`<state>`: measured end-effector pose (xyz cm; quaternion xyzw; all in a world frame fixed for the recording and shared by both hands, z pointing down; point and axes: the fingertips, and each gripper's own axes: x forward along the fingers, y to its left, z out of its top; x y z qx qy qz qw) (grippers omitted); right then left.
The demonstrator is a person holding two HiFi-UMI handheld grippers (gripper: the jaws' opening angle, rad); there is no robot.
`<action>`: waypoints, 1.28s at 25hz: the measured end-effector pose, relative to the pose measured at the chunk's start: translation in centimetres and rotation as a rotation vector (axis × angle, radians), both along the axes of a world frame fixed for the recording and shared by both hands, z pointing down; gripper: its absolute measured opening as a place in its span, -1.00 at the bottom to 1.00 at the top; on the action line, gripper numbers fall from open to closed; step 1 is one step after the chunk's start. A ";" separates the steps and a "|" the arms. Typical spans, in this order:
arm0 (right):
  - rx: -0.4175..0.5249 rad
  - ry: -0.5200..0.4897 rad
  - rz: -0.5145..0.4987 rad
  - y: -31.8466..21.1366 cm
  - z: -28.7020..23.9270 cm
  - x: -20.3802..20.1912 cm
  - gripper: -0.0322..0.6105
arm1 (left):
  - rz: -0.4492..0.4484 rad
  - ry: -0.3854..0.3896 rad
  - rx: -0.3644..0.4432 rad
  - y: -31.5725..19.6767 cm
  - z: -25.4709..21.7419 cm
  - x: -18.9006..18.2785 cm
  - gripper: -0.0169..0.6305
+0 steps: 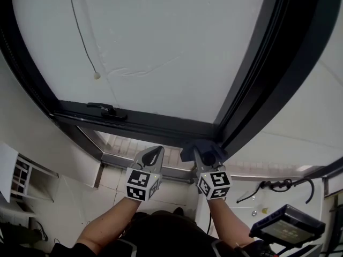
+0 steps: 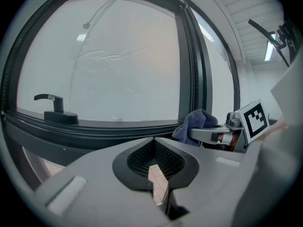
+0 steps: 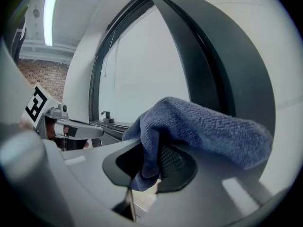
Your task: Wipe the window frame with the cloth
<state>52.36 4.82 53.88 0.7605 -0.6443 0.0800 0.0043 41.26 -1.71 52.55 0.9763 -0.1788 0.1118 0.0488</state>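
A dark window frame (image 1: pixel 161 126) runs along the bottom of a frosted pane and up its right side. My right gripper (image 1: pixel 199 155) is shut on a blue-grey cloth (image 1: pixel 192 150) and holds it at the frame's lower right corner. In the right gripper view the cloth (image 3: pixel 203 126) bulges over the jaws of the right gripper (image 3: pixel 151 150) and hides the frame's corner. My left gripper (image 1: pixel 154 155) hovers just left of it, below the bottom rail, shut with nothing in it. The left gripper view shows its jaws (image 2: pixel 154 143) meeting, with the cloth (image 2: pixel 194 123) to the right.
A black window handle (image 1: pixel 107 110) sits on the bottom rail to the left. A thin cord with a bead (image 1: pixel 97 75) hangs over the pane. Below are a metal sill rail (image 1: pixel 177 171), cables (image 1: pixel 273 186), a black device (image 1: pixel 286 226) and a white shelf (image 1: pixel 21 175).
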 end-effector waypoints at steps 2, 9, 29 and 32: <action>-0.006 -0.009 -0.001 -0.6 0.0 -0.7 -0.69 | -0.007 0.003 0.001 -0.6 -0.1 -1.1 -0.97; -0.016 -0.013 -0.021 -3.0 0.1 -3.0 -0.69 | -0.042 0.014 -0.007 -2.9 -0.3 -4.1 -0.97; -0.034 -0.019 -0.125 -10.2 0.0 -10.4 -0.69 | -0.181 0.044 -0.030 -9.2 -0.2 -13.0 -0.97; -0.037 -0.023 -0.144 -11.3 0.0 -11.6 -0.69 | -0.202 0.045 -0.029 -10.0 -0.3 -14.4 -0.97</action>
